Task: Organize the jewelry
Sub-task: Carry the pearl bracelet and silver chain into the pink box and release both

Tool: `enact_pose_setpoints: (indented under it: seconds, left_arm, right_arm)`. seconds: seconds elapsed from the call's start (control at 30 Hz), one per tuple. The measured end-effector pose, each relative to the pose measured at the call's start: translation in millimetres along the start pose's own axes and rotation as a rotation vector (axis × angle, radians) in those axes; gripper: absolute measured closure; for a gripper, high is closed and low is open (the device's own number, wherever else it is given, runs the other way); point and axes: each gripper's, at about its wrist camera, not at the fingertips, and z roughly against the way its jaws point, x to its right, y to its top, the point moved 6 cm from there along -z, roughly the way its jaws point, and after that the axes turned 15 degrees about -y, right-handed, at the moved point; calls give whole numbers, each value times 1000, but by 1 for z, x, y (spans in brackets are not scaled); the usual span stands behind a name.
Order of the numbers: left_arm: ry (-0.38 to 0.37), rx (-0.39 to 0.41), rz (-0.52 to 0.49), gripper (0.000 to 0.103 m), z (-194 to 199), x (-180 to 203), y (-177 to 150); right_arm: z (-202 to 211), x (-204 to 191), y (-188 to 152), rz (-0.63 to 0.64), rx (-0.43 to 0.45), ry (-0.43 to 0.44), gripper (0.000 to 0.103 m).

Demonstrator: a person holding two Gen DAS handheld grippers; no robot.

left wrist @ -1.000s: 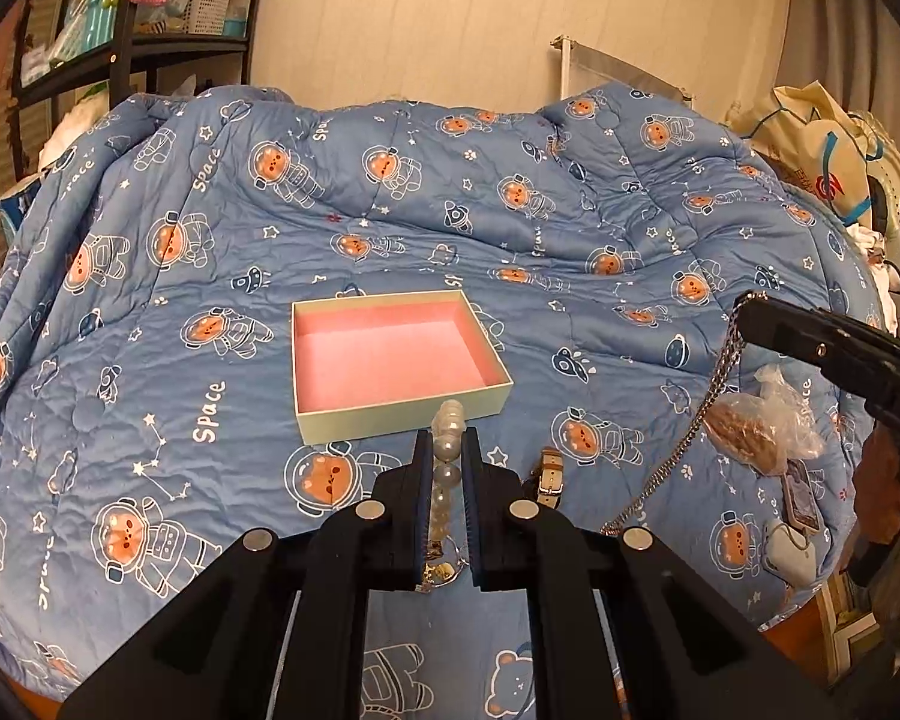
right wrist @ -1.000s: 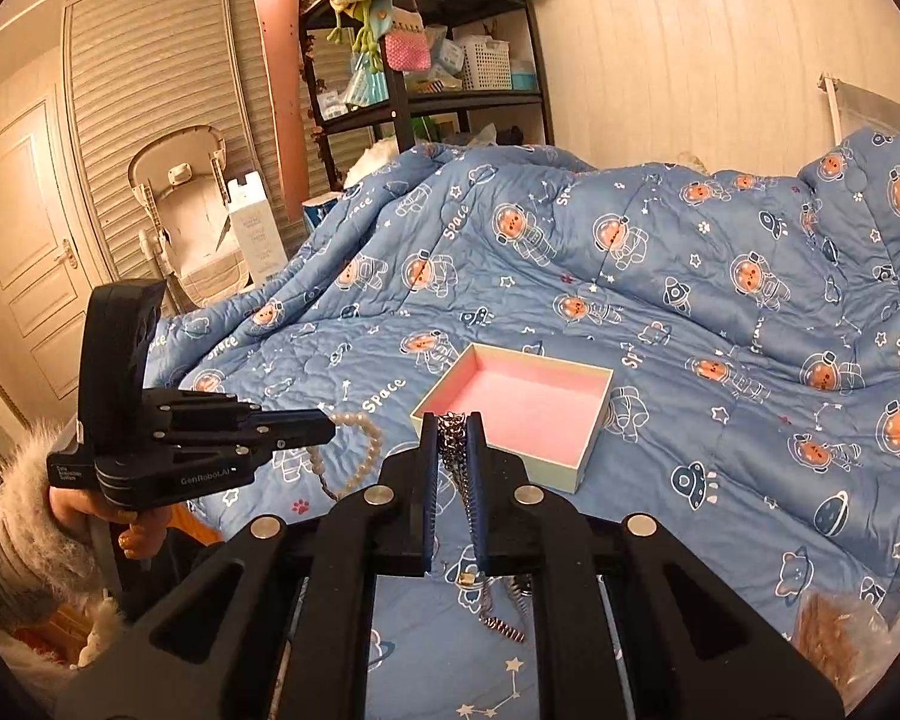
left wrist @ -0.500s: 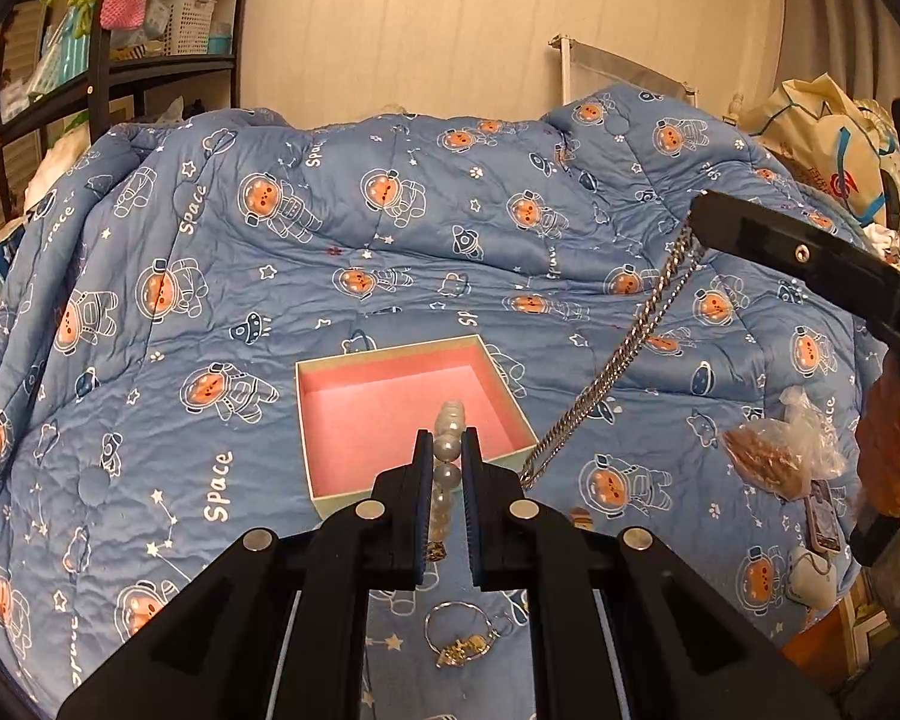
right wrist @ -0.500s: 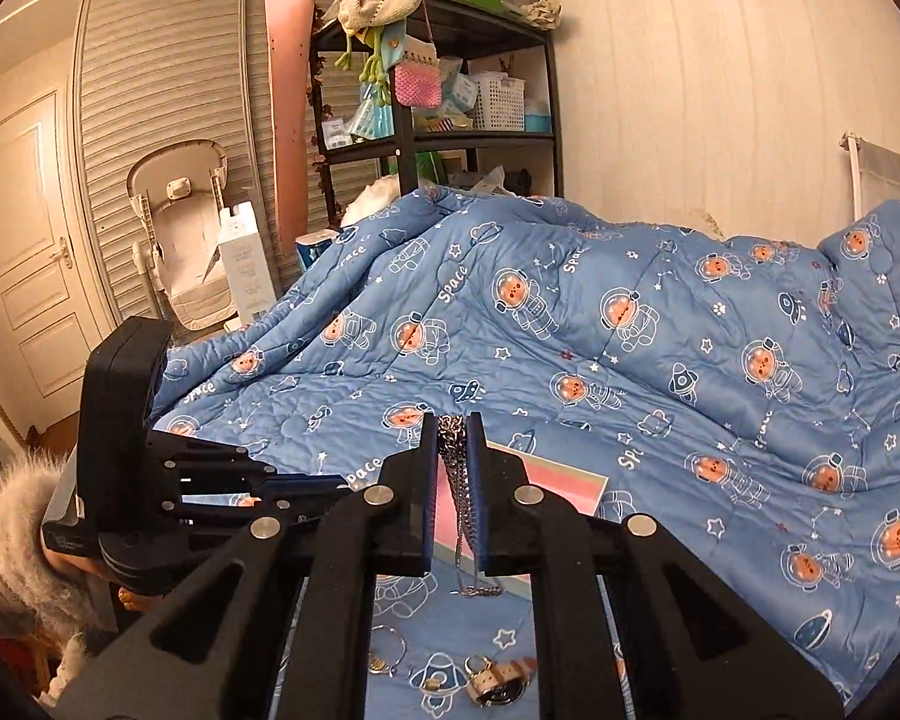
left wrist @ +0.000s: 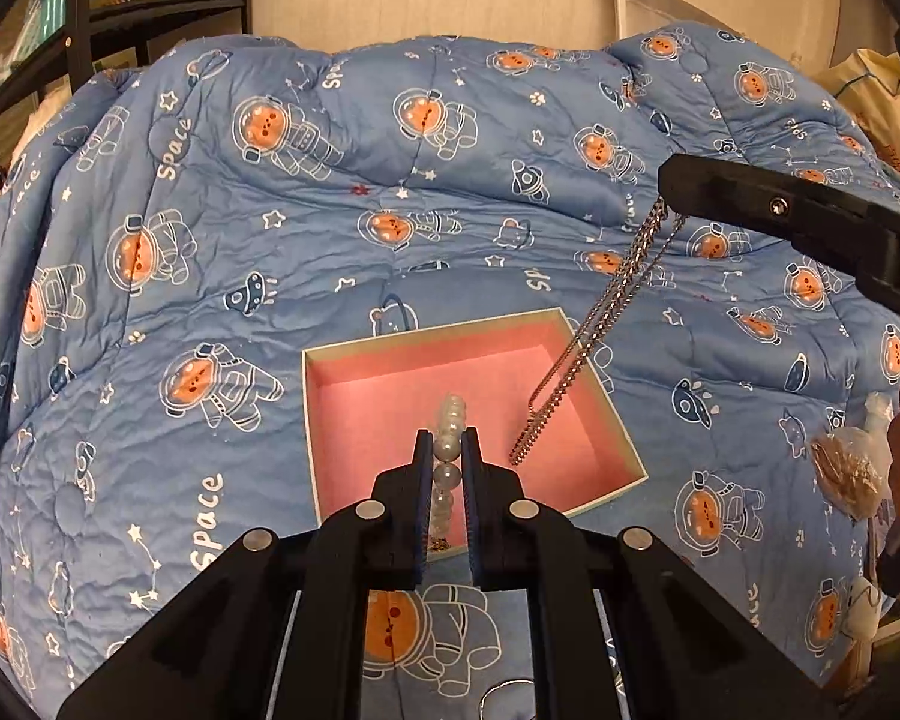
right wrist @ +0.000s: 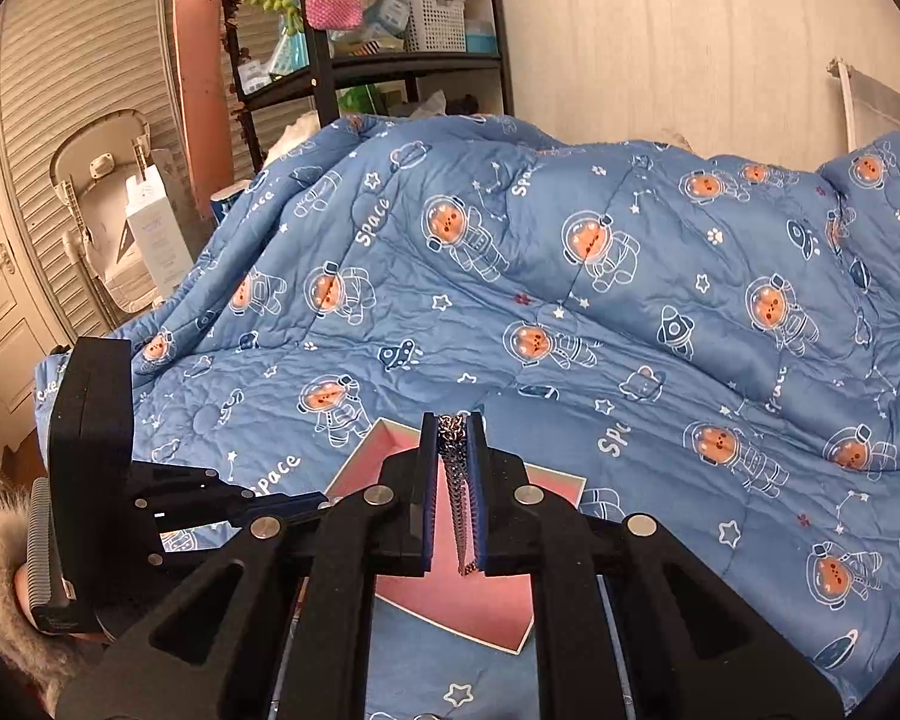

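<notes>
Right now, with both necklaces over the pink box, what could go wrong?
The silver chain hangs slanted across the box's right wall, so part could drop outside onto the quilt. The pearl strand hangs close beside it, so the two might tangle when released together.

"Space" printed across the quilt (left wrist: 168,276)
</notes>
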Motion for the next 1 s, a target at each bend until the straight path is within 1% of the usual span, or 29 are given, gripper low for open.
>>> enact_pose_setpoints:
  seconds: [0.3, 0.37, 0.57, 0.73, 0.87, 0.9, 0.93, 0.97, 1.0]
  left_arm:
    - [8, -50, 60, 94, -37, -21, -6]
    - [1, -59, 79, 94, -45, -26, -6]
    - [8, -89, 111, 94, -66, -36, -13]
    - [-12, -93, 148, 94, -74, -46, -18]
    - [-2, -90, 147, 93, -76, -49, -20]
    - [-5, -87, 145, 91, -75, -49, -19]
    - [-5, -81, 145, 82, -73, -50, -18]
    - [-2, -71, 144, 75, -71, -50, -16]
    - [2, -56, 140, 62, -67, -50, -13]
  right_arm:
    - [-53, -4, -28, 15, -102, -16, 93]
    - [-65, -6, -34, 19, -131, 3, 93]
    - [-102, -10, -56, 40, -212, 2, 93]
    - [-126, -11, -76, 70, -258, -19, 93]
    - [-135, -12, -88, 89, -277, -19, 93]
    - [-137, -13, -90, 97, -281, -14, 92]
    - [-137, -14, -90, 103, -280, -15, 88]
    - [-137, -15, -91, 113, -275, -20, 82]
    - [-135, -15, -92, 121, -268, -21, 58]
